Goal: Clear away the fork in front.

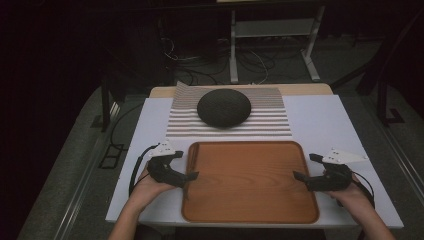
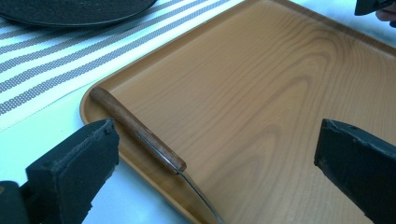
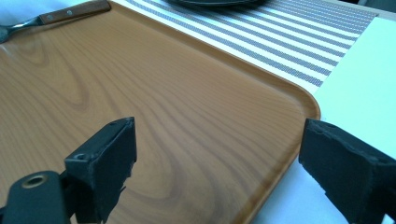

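Note:
A wooden tray point(image 1: 250, 202) lies on the white table in front of me. My left gripper point(image 1: 184, 165) stands open at the tray's left edge, my right gripper point(image 1: 305, 166) open at its right edge; neither holds anything. In the left gripper view, the open jaws point(image 2: 215, 135) frame a utensil with a wooden handle point(image 2: 135, 128) and a thin metal shaft, lying along the tray's left rim point(image 2: 86, 109). In the right gripper view, the open jaws point(image 3: 217, 133) straddle the tray's corner point(image 3: 308, 100), with the utensil point(image 3: 74, 12) at the far side.
A dark round dish point(image 1: 223, 107) sits on a grey-and-white striped mat point(image 1: 275, 122) behind the tray. The white table surface point(image 1: 325, 120) extends to both sides. Table legs and cables stand on the floor beyond.

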